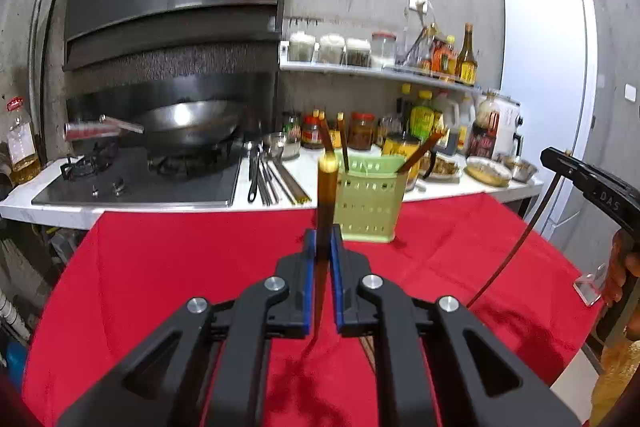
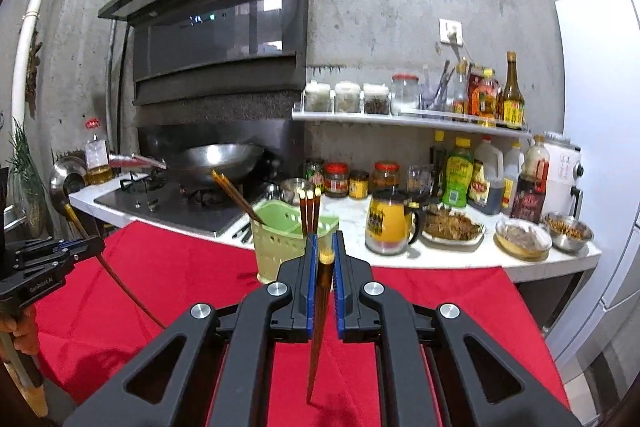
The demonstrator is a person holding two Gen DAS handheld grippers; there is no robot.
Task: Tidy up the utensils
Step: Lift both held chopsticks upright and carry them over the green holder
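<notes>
So we've got a brown chopstick pinched in each gripper right now. In the left wrist view our left gripper [image 1: 323,247] is clamped tight on its chopstick [image 1: 326,195], which runs nearly straight up the middle of the frame, gold-capped end on top. Same story on the other side: the right gripper [image 2: 325,255] is squeezed shut on its chopstick [image 2: 320,315], long axis also running up-down through the frame centre, thin tip hanging toward the bottom.

The green basket [image 1: 370,203] sits on the red cloth [image 1: 160,267] just above and slightly right of the left fingertips in that view, and a bit left of centre in the right wrist view. Honestly both hands look about equally close; with the fisheye warp we can't call which is nearer.

A few chopsticks already poke out of the basket, leaning different ways, so those could snag ours on the way in. Behind it, the counter [image 1: 460,187] is crowded with jars, a yellow mug [image 2: 388,223] and food dishes. More loose utensils [image 1: 272,179] lie beside the stove [image 1: 140,183].
</notes>
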